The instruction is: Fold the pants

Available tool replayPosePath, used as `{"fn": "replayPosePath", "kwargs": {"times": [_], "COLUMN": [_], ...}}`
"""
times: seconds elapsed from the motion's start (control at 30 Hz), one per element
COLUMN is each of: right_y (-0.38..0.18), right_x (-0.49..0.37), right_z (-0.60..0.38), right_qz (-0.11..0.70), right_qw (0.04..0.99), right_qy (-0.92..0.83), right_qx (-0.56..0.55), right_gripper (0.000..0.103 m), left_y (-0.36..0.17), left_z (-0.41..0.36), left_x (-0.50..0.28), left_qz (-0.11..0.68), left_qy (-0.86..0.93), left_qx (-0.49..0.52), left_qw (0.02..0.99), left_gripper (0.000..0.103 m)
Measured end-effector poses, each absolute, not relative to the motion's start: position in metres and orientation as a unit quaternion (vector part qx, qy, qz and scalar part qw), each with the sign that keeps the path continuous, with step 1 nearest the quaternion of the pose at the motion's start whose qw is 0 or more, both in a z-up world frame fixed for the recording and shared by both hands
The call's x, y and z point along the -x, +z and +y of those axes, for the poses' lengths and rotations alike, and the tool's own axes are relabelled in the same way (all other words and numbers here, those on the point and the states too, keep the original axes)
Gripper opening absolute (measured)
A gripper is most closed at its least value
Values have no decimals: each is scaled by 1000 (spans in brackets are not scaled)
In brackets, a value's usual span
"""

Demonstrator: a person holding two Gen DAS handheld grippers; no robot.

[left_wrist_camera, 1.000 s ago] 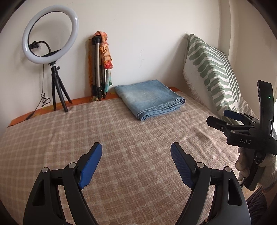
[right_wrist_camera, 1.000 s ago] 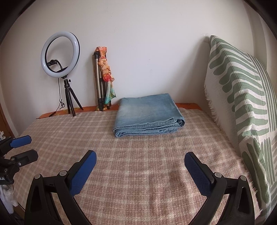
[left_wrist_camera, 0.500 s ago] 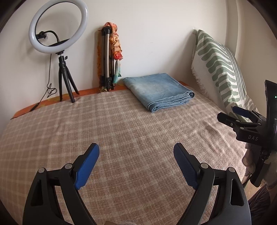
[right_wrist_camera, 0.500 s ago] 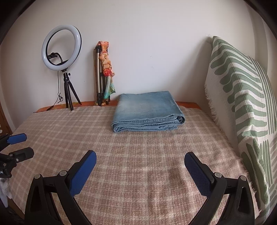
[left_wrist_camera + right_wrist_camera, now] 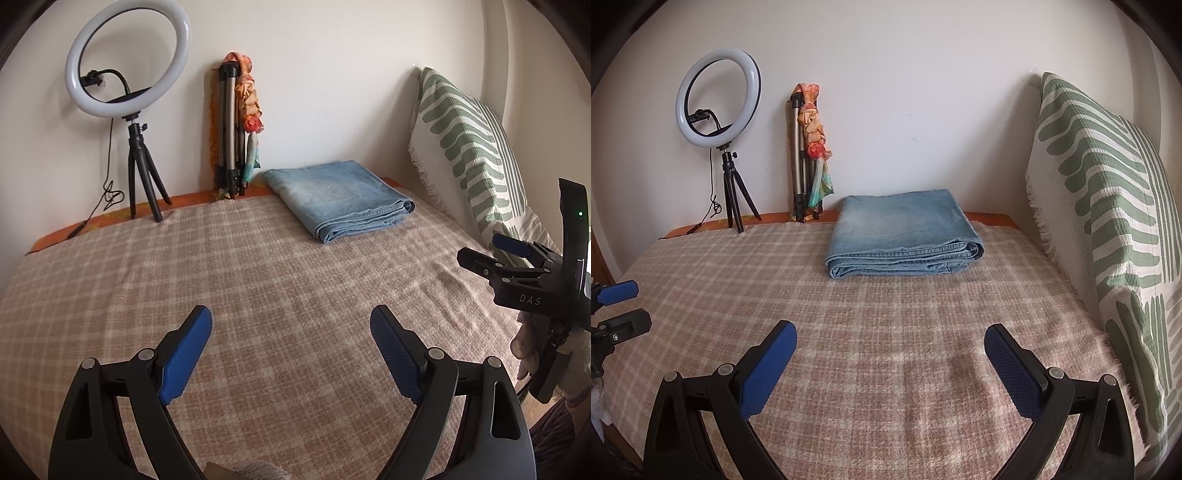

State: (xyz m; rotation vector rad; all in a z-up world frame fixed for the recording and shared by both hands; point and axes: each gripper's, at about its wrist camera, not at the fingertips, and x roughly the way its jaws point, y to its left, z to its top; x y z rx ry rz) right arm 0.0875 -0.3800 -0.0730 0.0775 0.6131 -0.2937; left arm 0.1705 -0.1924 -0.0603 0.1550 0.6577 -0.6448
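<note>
White wall backs the bed (image 5: 886, 369), which is covered by a checked beige blanket. My folded jeans (image 5: 905, 232) lie at the far side of it, near the wall, well apart from both my tools. My left tool (image 5: 291, 339) hovers over bare blanket, its jaws having just opened wider, nothing between them. My right tool (image 5: 890, 350) is spread wide too, holding nothing. A ring light (image 5: 718, 98) and a folded tripod (image 5: 801, 155) stand against the wall; a green-striped pillow (image 5: 1108, 221) leans on the right.
</note>
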Motion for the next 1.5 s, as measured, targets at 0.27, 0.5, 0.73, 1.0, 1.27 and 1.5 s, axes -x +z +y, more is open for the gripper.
{"fn": "replayPosePath", "kwargs": {"times": [0.27,0.5,0.73,1.0,1.27,1.5], "right_y": [-74,-73,-74,-76,-76,-76], "right_x": [-90,-93,-94,-94,-95,-98], "right_z": [-375,-373,-373,-372,-370,-366], "right_qz": [302,302,303,304,306,306], "right_qw": [943,944,943,943,943,944], "right_qy": [-138,-132,-131,-129,-126,-120], "right_qx": [-32,-33,-35,-34,-33,-34], "right_gripper": [103,103,103,103,103,103], "left_y": [-62,-64,-64,-64,-64,-62], "left_z": [-198,-199,-199,-198,-199,-196], "left_x": [-169,-170,-169,-168,-167,-165], "left_qz": [317,320,322,320,316,308], "left_qy": [-318,-314,-313,-304,-296,-297], "left_qx": [-81,-81,-81,-83,-89,-82], "left_qw": [890,890,890,893,897,900], "left_gripper": [88,88,88,88,88,88]}}
